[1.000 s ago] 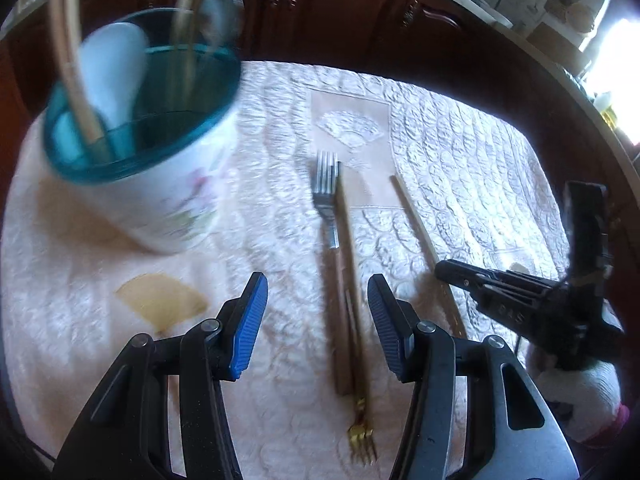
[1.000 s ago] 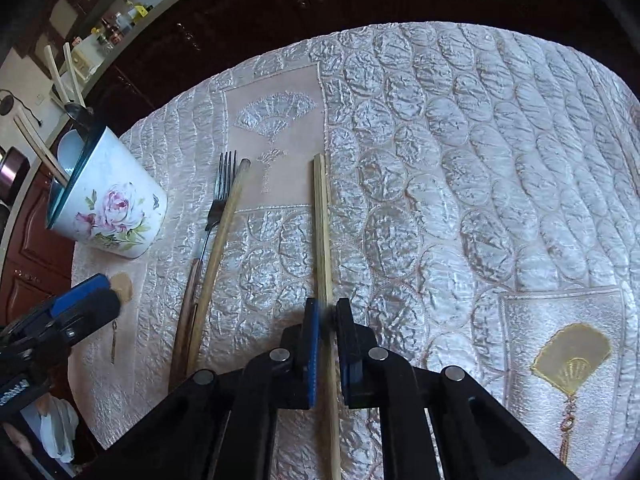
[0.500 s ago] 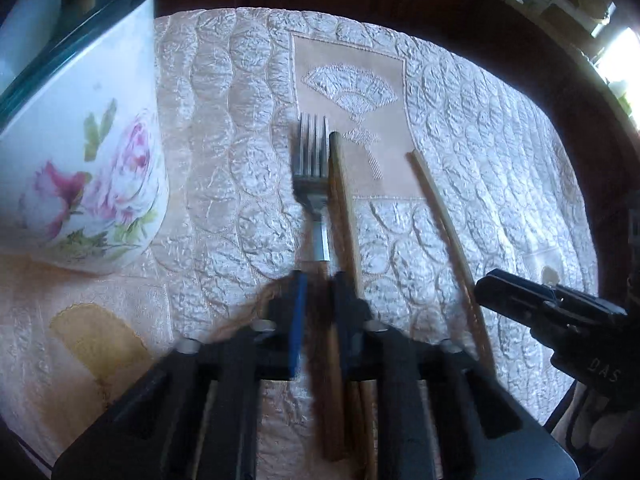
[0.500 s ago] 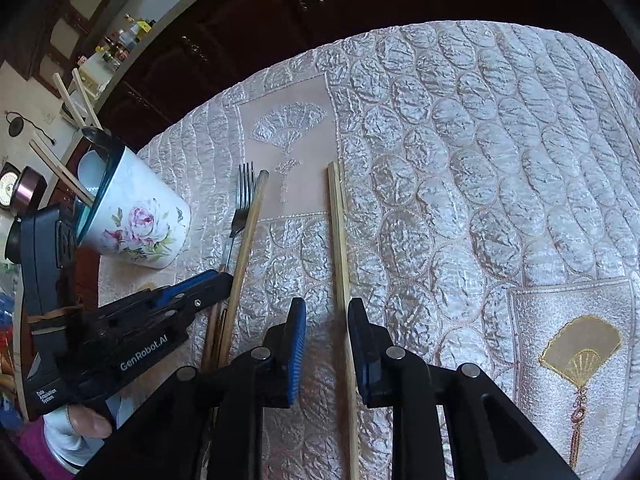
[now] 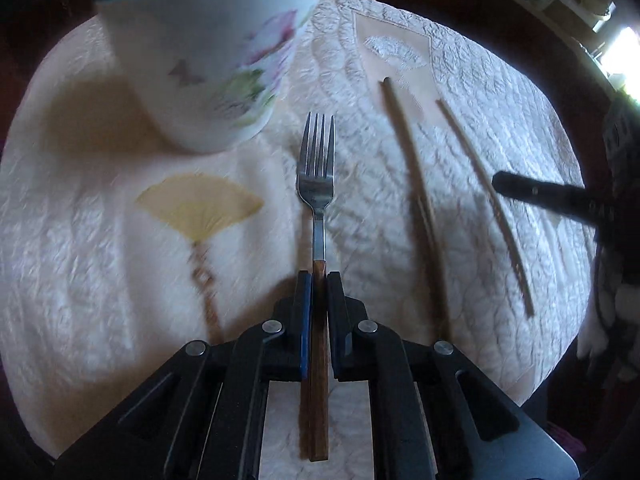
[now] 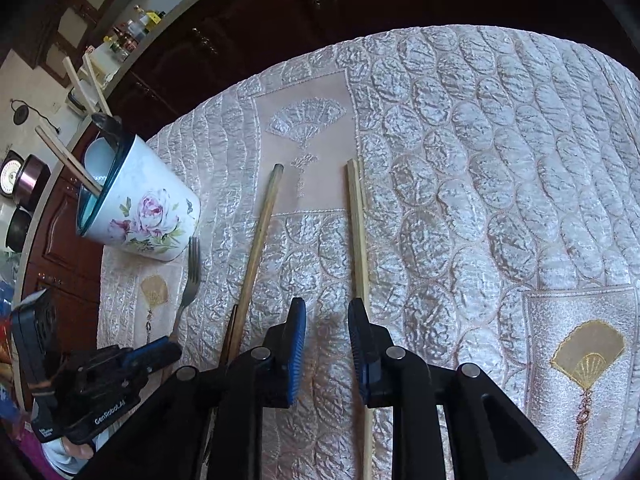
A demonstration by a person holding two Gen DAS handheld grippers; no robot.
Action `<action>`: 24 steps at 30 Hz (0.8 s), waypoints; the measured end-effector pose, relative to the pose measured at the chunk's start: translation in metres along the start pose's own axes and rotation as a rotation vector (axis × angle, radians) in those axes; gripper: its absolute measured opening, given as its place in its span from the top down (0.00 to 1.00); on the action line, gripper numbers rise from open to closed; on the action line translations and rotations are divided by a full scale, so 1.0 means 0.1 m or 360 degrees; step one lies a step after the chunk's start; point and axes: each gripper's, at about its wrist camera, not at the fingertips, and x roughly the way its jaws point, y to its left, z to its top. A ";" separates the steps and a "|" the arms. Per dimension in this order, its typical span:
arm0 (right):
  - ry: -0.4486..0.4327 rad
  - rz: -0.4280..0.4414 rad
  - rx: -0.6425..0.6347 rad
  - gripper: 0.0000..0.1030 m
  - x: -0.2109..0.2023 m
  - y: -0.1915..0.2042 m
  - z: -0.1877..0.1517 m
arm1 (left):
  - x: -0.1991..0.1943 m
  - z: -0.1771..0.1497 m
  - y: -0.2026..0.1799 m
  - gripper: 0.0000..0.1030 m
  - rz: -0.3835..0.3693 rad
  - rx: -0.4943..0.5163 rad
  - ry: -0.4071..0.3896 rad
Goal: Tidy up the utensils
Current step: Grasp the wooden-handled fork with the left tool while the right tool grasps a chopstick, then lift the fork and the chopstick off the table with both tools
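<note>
My left gripper (image 5: 319, 280) is shut on the wooden handle of a steel fork (image 5: 316, 168) and holds it off the cloth, tines pointing at the floral cup (image 5: 208, 56). The fork (image 6: 188, 280) and left gripper (image 6: 160, 354) also show in the right wrist view, beside the cup (image 6: 140, 208), which holds chopsticks and a spoon. My right gripper (image 6: 326, 312) is open and empty, just left of a pale chopstick (image 6: 358, 248). A darker chopstick (image 6: 258, 248) lies further left. Both chopsticks (image 5: 412, 176) (image 5: 488, 200) lie flat on the cloth.
The round table wears a quilted white cloth (image 6: 480, 160) with fan embroidery. Dark wooden cabinets (image 6: 280, 20) stand behind it. A counter with bottles (image 6: 132, 32) and pots (image 6: 24, 184) is at the far left.
My left gripper shut on the fork, lifted it and carried it left toward the cup. My right gripper let go of the pale chopstick, opened and drew back slightly.
</note>
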 end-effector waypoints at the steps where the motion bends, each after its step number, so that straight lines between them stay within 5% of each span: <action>1: 0.0004 0.0003 -0.0007 0.80 0.02 0.02 -0.01 | -0.02 -0.05 0.01 0.94 0.0010 0.0003 -0.0002; 15: 0.0017 -0.0046 -0.0052 0.77 0.08 0.05 0.07 | -0.07 -0.09 0.01 0.93 0.0020 0.0067 -0.0025; 19: 0.0008 -0.0061 -0.0051 0.76 0.09 -0.04 0.17 | -0.06 0.05 0.08 0.79 -0.0028 0.0068 -0.0066; 24: 0.0007 -0.0036 -0.0083 0.74 0.16 -0.10 0.36 | 0.07 0.23 0.15 0.77 -0.0050 0.0047 -0.0071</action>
